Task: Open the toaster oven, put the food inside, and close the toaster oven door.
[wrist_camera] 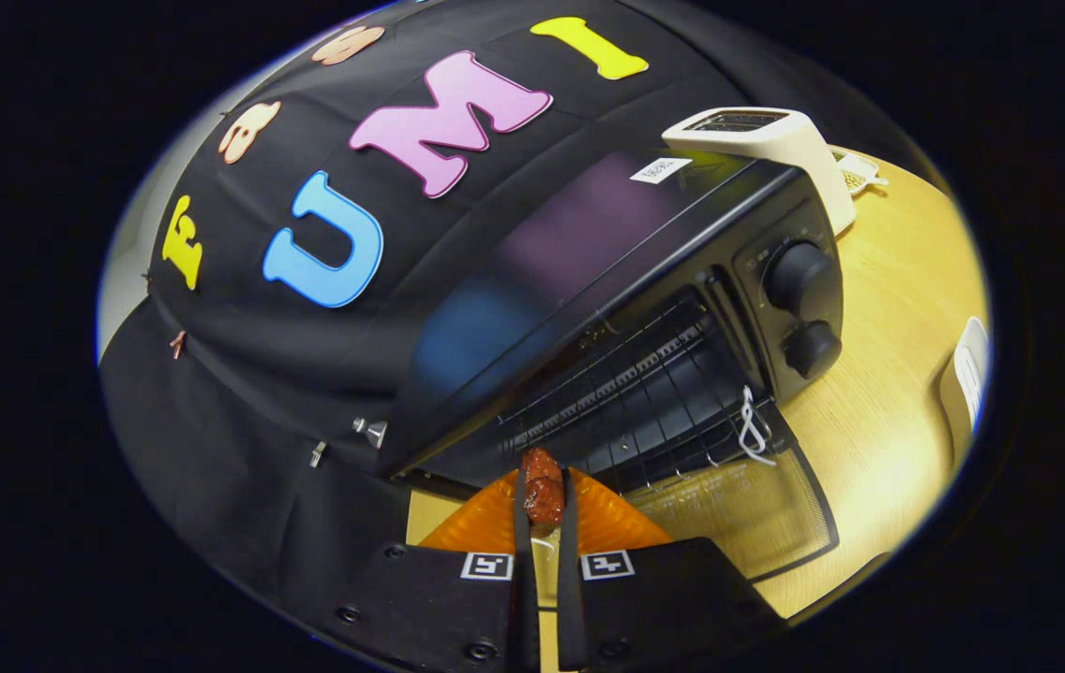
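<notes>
The hand-held gripper [542,500] has its two fingers [522,533] drawn close together, clamped on a small reddish-brown piece of food [541,486] that sticks out just past their tips. Both fingers press against the food's sides, so it is held firmly between them. Just ahead of the food lies the opening of the toaster oven [607,308], a black box standing on a pale wooden surface [878,393]. Its glass door [747,509] is folded down flat toward the fingers, lying just above the surface, and a white loop of cord [752,425] hangs at the door's far corner near the hinge side. Inside the open cavity a wire rack [626,393] runs across, with the dark floor of the oven beneath it. The food sits at the front lip of the cavity, not yet on the rack. Beside the cavity, two round black knobs [798,276] sit one above the other on the control panel. Beyond the oven, a white pop-up toaster [775,140] stands behind its far corner, on the same surface.
</notes>
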